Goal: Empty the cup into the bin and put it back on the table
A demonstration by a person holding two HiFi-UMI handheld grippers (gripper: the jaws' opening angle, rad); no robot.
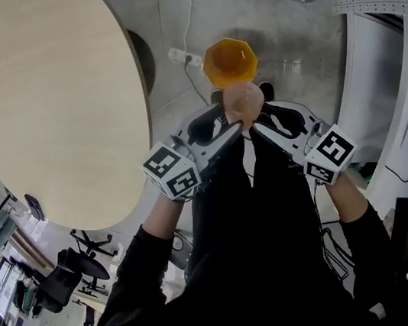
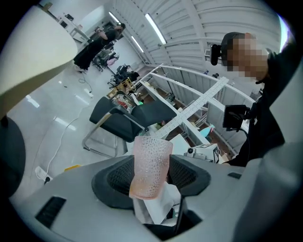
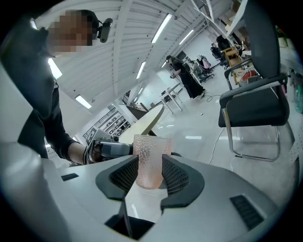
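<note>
While we hold the pink dimpled cup (image 1: 243,102) in the air, well off the round tabletop's (image 1: 55,106) right edge, both tools grip it at once. The left gripper (image 2: 150,176) has its fingers clamped on the cup's sides, and the right gripper (image 3: 150,174) has its fingers pressed against the same cup from the other side. Below and just ahead stands the orange bin (image 1: 229,61) on the floor, its mouth open upward. We cannot tell whether anything is inside the cup.

Our worry is the double grip. The wall looks thin and already a little dented in the left gripper view, so uneven squeezing could buckle it or pop it loose. The cup also seems to hang over the bin's near rim, not its middle, so tipping from here might spill onto the floor.
</note>
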